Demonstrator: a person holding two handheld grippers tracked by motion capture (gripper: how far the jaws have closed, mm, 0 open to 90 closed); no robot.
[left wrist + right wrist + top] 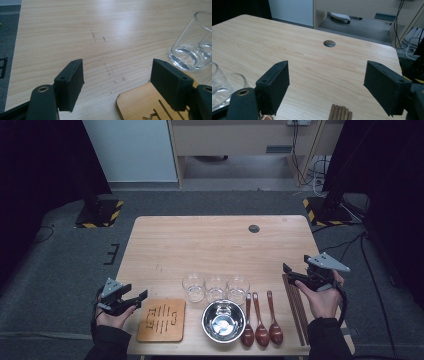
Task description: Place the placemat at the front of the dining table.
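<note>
My left gripper [141,296] hovers at the table's front left, just left of a wooden trivet [162,320]. It is open, with nothing between its jaws. In the left gripper view the gripper [117,75] looks over the trivet's corner [140,102] towards a clear glass [192,47]. My right gripper [290,272] is held above the right edge, over the far end of a bundle of brown chopsticks [296,307]. It is open and holds nothing. In the right gripper view the gripper [327,80] frames bare wood, with the chopstick ends [340,112] below it.
Three clear glasses [216,287] stand in a row near the front middle. A steel bowl [223,321] sits in front of them, with three brown spoons [261,320] to its right. A round cable hole [254,228] lies at the table's [215,245] far side.
</note>
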